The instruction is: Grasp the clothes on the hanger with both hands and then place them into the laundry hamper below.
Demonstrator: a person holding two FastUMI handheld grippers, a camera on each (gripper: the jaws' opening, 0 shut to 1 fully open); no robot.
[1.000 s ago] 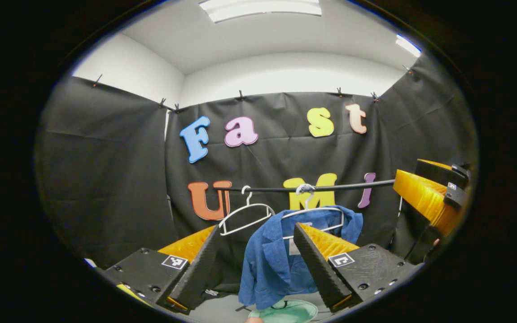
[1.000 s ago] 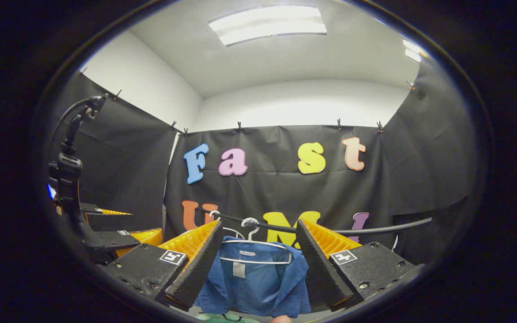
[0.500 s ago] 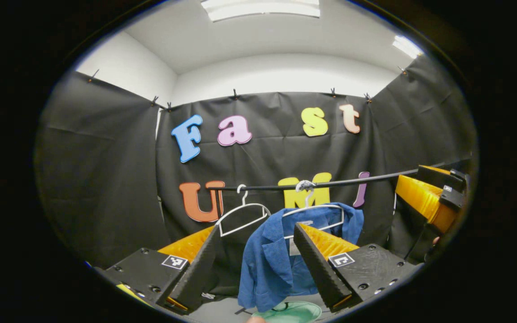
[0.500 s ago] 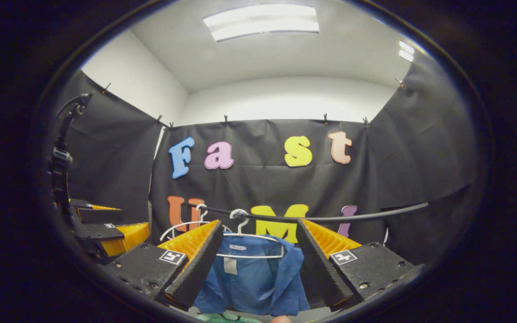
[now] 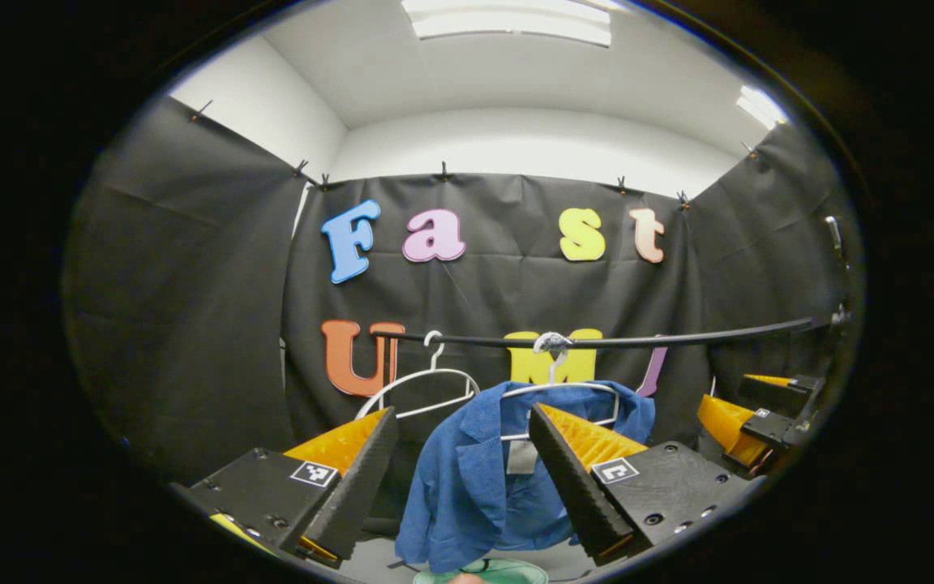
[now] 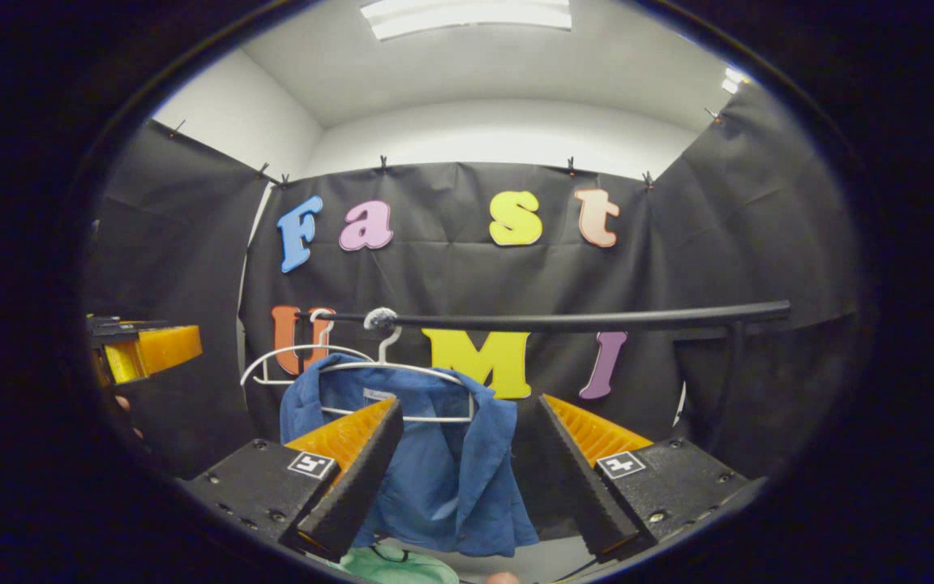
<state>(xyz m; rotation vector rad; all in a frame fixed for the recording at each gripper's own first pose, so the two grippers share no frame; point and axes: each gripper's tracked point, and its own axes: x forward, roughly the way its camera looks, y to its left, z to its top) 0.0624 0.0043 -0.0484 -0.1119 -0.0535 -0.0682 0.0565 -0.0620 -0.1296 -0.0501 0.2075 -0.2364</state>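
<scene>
Left gripper (image 5: 459,478) and right gripper (image 6: 467,478) fingers stood released, empty. Beyond them at 12 o'clock, the shirt (image 5: 475,462) hung on a hanger (image 5: 560,389) from the rail (image 6: 597,320); hamper (image 6: 394,565) at 6 o'clock.

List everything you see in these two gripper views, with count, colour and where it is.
shirt: one, blue, hanging on a white hanger, one side slipping low.
hangers: two, white, on the rail; one carries the shirt, one bare beside it.
rail: one, black, running across in front of the cloth wall.
hamper: one, pale green, below the shirt, mostly cut off.
ceiling lights: white panels overhead.
left gripper: open, facing the shirt, not touching.
right gripper: open, facing the shirt, not touching.
</scene>
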